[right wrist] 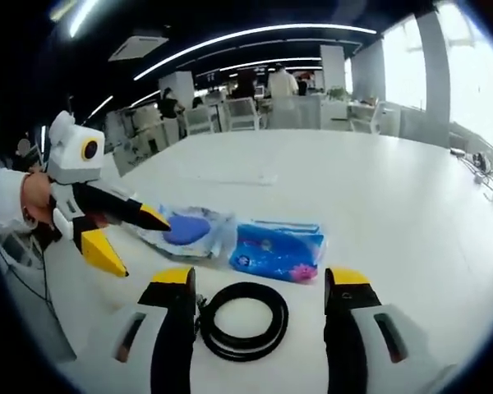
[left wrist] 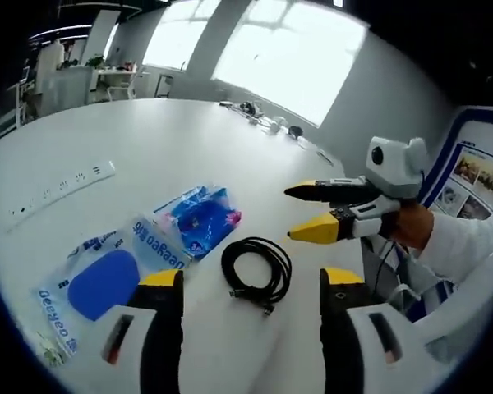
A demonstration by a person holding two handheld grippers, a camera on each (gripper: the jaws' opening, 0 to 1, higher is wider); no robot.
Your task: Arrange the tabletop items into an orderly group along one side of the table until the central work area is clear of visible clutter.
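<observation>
Cable [left wrist: 256,273]: a black cord wound into a loose coil, lying flat on the white surface [left wrist: 148,139]. In the left gripper view it sits just ahead of the left gripper [left wrist: 252,287], between the lines of the two yellow-tipped jaws and slightly nearer the right one. The jaws stand wide apart and hold nothing.

In the right gripper view the same cable [right wrist: 243,318] lies directly between the jaws of the right gripper [right wrist: 261,283], close against the left jaw. These jaws are also spread wide and empty; no jaw presses on the coil.

Two flat plastic packets lie beyond the cable. The bright blue packet [right wrist: 278,249] sits just behind the coil, near but apart from it. The clear packet with a dark blue oval pad [right wrist: 186,230] lies just beside the blue packet, their edges close or touching; contact cannot be confirmed.

In the left gripper view the right gripper [left wrist: 300,213] enters from the right, held by a hand [left wrist: 411,226] in a white sleeve, above the surface and beyond the cable, jaws parted.

A white power strip [left wrist: 62,189] lies well apart from the group, farther across the surface.
</observation>
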